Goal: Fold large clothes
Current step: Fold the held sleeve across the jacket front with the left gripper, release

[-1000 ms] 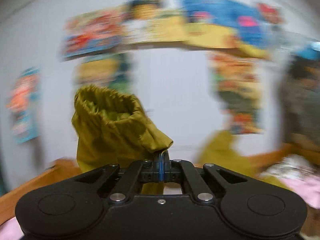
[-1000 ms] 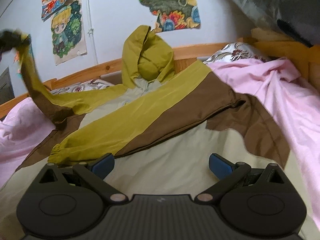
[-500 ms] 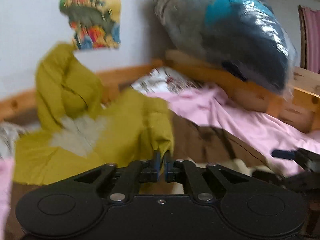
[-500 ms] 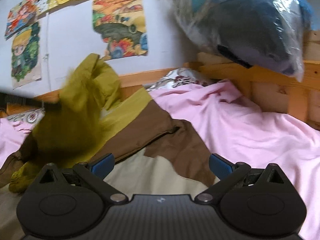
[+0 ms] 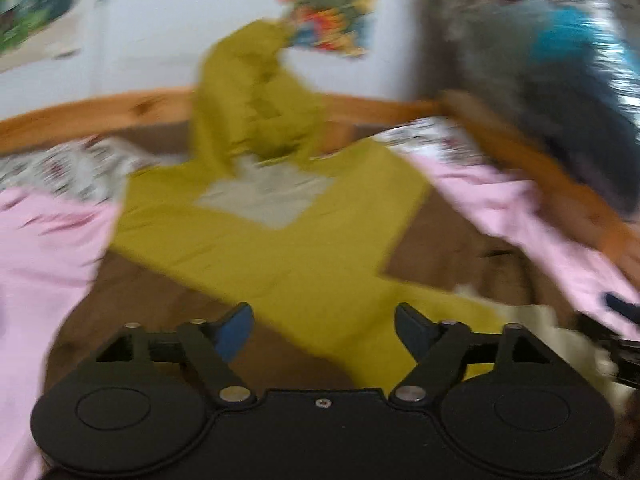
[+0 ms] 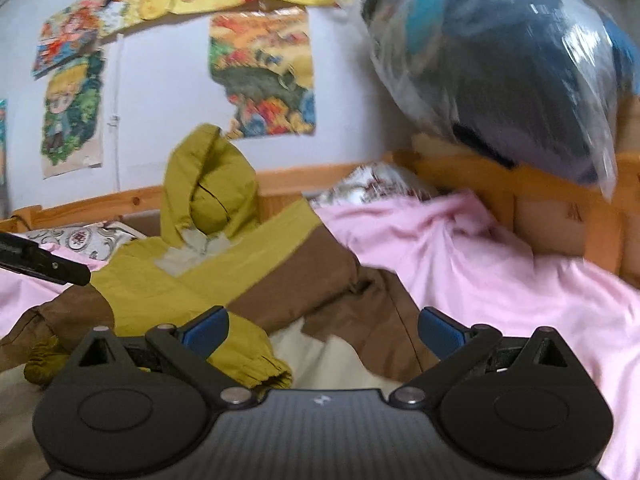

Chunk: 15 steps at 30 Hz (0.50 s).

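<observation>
Left tongs [image 5: 324, 330] have just sprung open, dropping the olive sleeve [image 6: 244, 360] across the jacket [image 6: 240, 276]; right tongs [image 6: 322, 330] gape empty at 3 o'clock.

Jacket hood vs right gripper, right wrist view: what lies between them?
In the right wrist view, between the hood and the open right gripper lies the jacket's body, with a folded olive sleeve nearest the gripper.

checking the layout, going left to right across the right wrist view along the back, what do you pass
left gripper's tip → floral pillow → jacket hood → pink sheet → plastic-wrapped bundle above the wooden bed frame
</observation>
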Each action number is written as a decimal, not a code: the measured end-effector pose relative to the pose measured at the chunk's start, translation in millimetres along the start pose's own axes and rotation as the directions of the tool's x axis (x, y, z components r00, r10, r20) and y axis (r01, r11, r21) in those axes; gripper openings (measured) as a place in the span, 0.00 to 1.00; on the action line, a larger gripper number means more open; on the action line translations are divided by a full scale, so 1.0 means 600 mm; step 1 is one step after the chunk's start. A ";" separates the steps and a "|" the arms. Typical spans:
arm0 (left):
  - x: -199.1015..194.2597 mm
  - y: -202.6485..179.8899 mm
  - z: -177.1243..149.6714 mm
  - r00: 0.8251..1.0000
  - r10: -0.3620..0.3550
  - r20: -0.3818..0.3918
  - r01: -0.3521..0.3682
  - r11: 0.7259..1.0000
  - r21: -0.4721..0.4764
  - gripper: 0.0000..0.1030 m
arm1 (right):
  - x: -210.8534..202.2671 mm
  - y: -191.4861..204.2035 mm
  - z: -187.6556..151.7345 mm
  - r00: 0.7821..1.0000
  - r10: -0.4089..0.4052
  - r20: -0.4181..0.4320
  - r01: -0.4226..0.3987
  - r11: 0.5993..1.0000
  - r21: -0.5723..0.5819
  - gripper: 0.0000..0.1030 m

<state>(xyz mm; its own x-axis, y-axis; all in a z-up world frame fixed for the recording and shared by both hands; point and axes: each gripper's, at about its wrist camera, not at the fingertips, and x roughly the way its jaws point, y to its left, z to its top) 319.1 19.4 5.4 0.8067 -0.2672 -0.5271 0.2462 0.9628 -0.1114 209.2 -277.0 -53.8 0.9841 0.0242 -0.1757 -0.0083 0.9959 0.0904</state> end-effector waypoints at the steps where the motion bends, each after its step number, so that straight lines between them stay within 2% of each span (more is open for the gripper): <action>1: 0.007 0.011 -0.002 0.999 0.042 -0.023 -0.042 0.999 -0.020 0.81 | 0.001 0.006 0.001 1.000 0.004 0.002 -0.004 1.000 -0.021 1.00; 3: 0.024 0.031 -0.014 0.992 0.106 -0.074 -0.111 0.992 -0.058 0.81 | 0.013 0.017 0.002 0.999 0.031 -0.032 -0.033 0.998 -0.051 1.00; 5: 0.042 0.044 -0.031 0.981 0.153 -0.122 -0.163 0.983 -0.085 0.81 | 0.038 0.032 -0.001 0.991 0.052 -0.126 -0.066 0.992 -0.105 1.00; 9: 0.070 0.047 -0.069 0.960 0.216 -0.179 -0.229 0.972 -0.054 0.84 | 0.077 0.063 -0.025 0.970 -0.014 -0.244 -0.041 0.975 -0.220 1.00; 12: 0.068 0.042 -0.078 0.958 0.242 -0.155 -0.244 0.970 0.002 0.86 | 0.082 0.065 -0.038 0.964 -0.020 -0.265 -0.043 0.972 -0.232 1.00; 15: 0.060 0.044 -0.069 0.964 0.218 -0.153 -0.219 0.976 0.008 0.91 | 0.062 0.054 -0.028 0.974 0.013 -0.226 -0.061 0.977 -0.204 1.00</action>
<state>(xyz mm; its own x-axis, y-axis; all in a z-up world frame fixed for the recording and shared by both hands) 332.6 36.9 -51.2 0.7493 -0.0415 -0.6609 0.0674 0.9976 0.0138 242.5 -242.4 -73.7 0.9184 0.0564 -0.3916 -0.1038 0.9895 -0.1010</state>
